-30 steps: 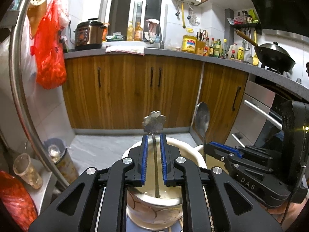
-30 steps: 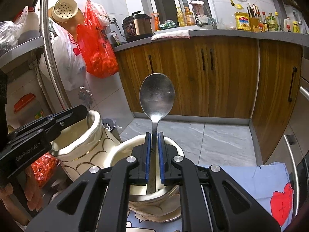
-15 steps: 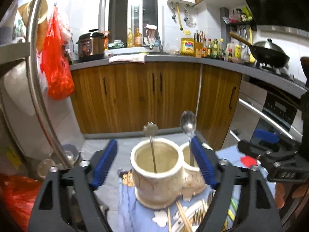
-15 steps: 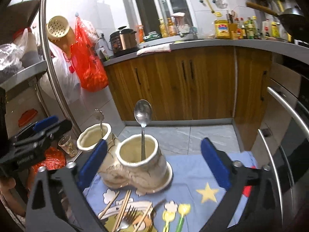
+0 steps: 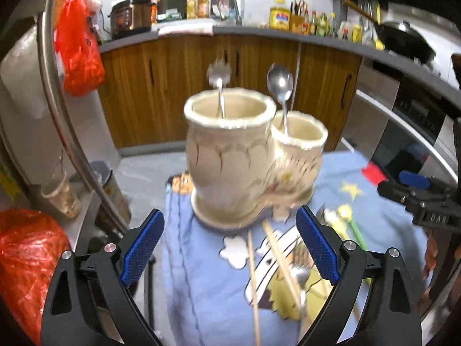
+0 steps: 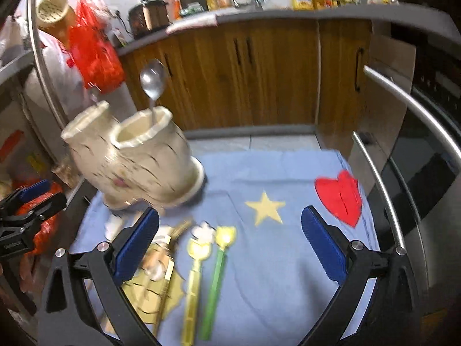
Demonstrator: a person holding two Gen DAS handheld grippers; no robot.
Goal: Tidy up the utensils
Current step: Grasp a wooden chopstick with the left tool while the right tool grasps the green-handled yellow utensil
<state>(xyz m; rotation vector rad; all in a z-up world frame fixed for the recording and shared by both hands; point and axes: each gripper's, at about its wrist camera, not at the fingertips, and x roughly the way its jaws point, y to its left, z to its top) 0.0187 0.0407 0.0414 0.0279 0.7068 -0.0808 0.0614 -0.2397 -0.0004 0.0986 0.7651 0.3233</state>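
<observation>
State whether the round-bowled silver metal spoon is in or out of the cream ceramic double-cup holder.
In. The round-bowled silver metal spoon stands handle-down in the smaller cup of the cream ceramic double-cup holder, bowl above the rim; neither gripper holds it.

Cream double-cup holder (image 5: 239, 158) upright on blue cloth: flower-topped utensil (image 5: 219, 72) in larger cup, steel spoon (image 5: 280, 80) in smaller. Chopsticks (image 5: 253, 274), fork (image 5: 299, 276), yellow (image 6: 196, 271) and green (image 6: 216, 274) utensils lie flat in front.

I'm getting dim indoor light and heavy motion blur in both views — the holder (image 5: 230, 155) smears, the counter (image 6: 288, 14) bends at the fisheye edges, corners black.
</observation>
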